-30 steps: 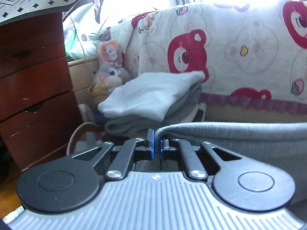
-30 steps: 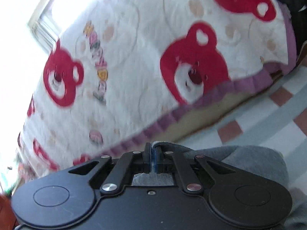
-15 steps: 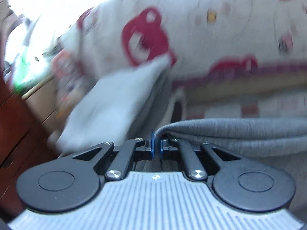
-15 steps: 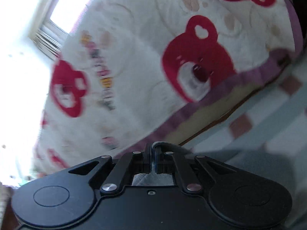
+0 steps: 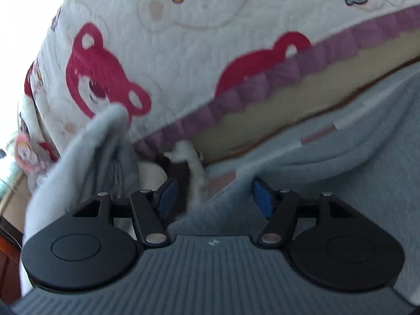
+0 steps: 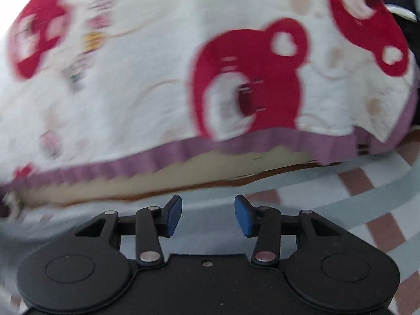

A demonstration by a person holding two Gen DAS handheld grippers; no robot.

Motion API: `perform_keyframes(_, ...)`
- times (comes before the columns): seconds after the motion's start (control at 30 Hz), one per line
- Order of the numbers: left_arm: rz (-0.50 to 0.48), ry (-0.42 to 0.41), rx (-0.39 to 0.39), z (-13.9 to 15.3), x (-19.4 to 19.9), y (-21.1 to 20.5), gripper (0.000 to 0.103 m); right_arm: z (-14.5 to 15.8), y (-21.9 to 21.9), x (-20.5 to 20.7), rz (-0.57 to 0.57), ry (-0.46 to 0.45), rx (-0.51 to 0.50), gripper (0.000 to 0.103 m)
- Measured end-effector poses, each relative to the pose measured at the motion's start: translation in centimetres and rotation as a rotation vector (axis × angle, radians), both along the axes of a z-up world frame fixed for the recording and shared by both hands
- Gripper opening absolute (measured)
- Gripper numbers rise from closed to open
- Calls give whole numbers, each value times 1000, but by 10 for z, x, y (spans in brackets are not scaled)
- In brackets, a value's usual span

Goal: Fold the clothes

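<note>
A grey garment (image 5: 328,173) lies spread under and to the right of my left gripper (image 5: 214,197), which is open with nothing between its blue pads. A stack of folded pale clothes (image 5: 78,155) stands at the left of the left wrist view. My right gripper (image 6: 208,214) is open and empty above the checked sheet (image 6: 341,199). The grey garment does not show in the right wrist view.
A white quilt with red bears (image 5: 183,52) and a purple frill hangs along the back, also in the right wrist view (image 6: 157,78). A dark wooden cabinet edge (image 5: 8,249) is at the lower left. A plush toy (image 5: 26,155) sits beside the stack.
Both grippers were shut on the grey garment; both have opened and let it go. Both views have swung and tilted, and the garment has dropped from the right wrist view.
</note>
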State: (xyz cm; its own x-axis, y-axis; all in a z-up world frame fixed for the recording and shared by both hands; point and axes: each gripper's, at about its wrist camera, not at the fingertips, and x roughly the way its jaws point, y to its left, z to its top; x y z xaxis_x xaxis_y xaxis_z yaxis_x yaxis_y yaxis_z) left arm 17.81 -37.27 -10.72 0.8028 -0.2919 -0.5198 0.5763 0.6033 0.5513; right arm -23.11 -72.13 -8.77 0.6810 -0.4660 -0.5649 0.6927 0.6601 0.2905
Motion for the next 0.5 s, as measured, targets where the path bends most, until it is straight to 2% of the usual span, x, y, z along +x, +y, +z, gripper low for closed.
perform_keyframes(0.07,74,88,-63,-1,8,21,63,-12,18,-5,31,-20,44,52)
perform_keyframes(0.17,189,223,-234,-7,18,62,63,-27,32,3,79,18,105,52)
perform_keyframes(0.23,269,322,-314,-18,22,91,63,-30,47,16,152,107,82,52)
perform_keyframes(0.3,367,528,-410,-34,30,121,63,-26,70,27,253,164,26,52)
perform_keyframes(0.33,428,653,-490,-47,32,140,63,-26,81,33,312,183,16,52)
perform_keyframes(0.4,530,841,-642,-72,33,170,63,-28,103,42,422,228,4,52)
perform_keyframes(0.47,608,951,-724,-93,31,190,62,-35,122,53,496,308,-49,52)
perform_keyframes(0.5,620,959,-725,-98,30,194,62,-40,131,57,527,349,-74,52)
